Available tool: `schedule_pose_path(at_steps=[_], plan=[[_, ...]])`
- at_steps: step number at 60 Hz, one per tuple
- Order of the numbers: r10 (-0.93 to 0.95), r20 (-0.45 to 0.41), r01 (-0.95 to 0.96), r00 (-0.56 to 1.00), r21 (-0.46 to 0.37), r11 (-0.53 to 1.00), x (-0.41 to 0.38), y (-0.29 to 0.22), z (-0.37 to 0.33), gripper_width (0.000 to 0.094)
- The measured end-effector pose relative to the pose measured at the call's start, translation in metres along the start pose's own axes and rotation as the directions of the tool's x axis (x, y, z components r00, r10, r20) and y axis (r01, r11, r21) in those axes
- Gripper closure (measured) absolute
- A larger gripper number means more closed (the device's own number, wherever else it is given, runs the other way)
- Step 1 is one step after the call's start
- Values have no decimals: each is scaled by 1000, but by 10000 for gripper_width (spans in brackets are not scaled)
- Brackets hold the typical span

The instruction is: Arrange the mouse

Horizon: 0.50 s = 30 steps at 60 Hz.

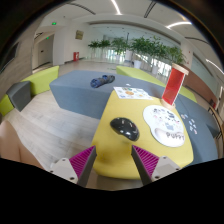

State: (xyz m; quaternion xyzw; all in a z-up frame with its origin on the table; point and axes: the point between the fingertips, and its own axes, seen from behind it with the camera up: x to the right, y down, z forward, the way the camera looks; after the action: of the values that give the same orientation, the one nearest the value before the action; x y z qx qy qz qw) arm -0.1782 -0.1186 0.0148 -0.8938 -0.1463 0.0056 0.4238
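A black computer mouse (pixel 124 127) lies on a round yellow table (pixel 120 105), near its front part, just ahead of my fingers. My gripper (pixel 113 158) is open and empty, its magenta pads (pixel 83 158) spread wide above the table's near edge. The mouse is beyond the fingertips, not between them.
A white round mat with small printed pictures (pixel 166 125) lies right of the mouse. A white sheet (pixel 130 93) lies farther back and a red board (pixel 175 82) stands at the table's far right. A grey sofa block (pixel 85 90) with a blue object on it stands behind. Green seats (pixel 38 82) are at the left.
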Motion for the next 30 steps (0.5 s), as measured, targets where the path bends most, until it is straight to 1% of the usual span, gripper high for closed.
schedule_pose_path(at_steps=[5,6,7,16,17,24,28,30], plan=[[-24,-17,24,1000,26,999,25,-11,22,172],[-33,-26,34,999,30,999,17,-14,18,173],[-40,-20,40,999,34,999,30,-15,29,173],[-53,-32,54,998,39,998,52,-29,66,171],[-51,-25,52,998,37,998,51,-30,69,163],[-8,18,7,1000,32,999,53,-40,95,181],[34,48,-36,998,33,999,53,-49,108,230],[65,64,-67,996,29,997,52,-52,114,270]])
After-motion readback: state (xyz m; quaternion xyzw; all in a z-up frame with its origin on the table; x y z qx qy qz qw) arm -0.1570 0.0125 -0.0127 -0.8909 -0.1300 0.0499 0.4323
